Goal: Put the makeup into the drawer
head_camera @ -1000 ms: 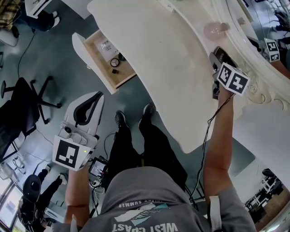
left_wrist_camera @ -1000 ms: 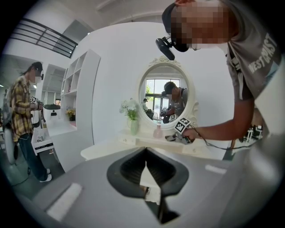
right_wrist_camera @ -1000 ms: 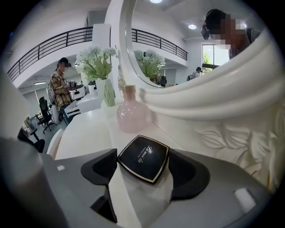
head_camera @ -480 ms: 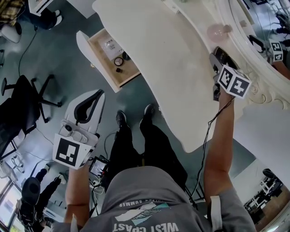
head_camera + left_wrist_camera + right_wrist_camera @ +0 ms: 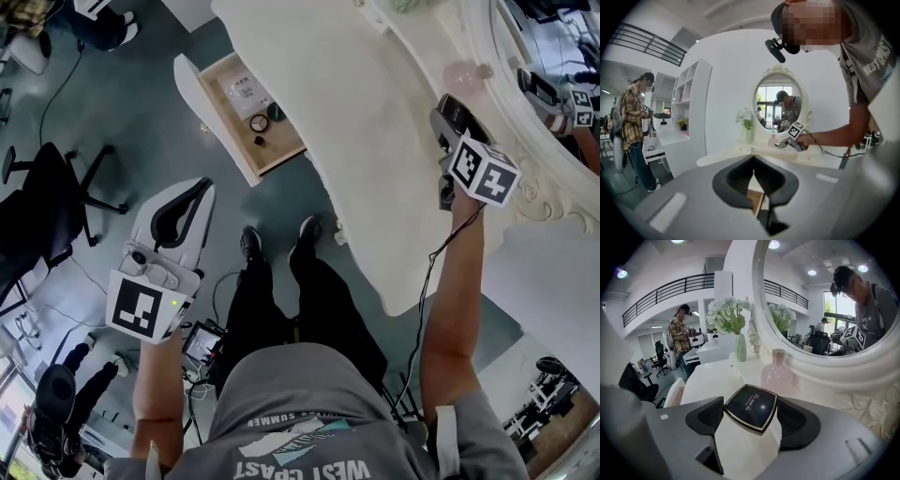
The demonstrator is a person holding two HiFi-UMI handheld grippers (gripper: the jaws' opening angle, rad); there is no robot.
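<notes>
The black compact [image 5: 751,406] is pinched between the jaws of the right gripper [image 5: 450,117]. They're spread wide, since the case itself is wide. It's well apart from the drawer [image 5: 202,103], over the end of the dressing table [image 5: 356,112] farthest from it. The drawer's pulled open with a few small bits inside, including a ring-shaped thing [image 5: 259,122]. So the pick-up looks done, and the carry over to the drawer and the drop are left. The left gripper [image 5: 183,202] hovers near the drawer, jaws pressed together on nothing.
</notes>
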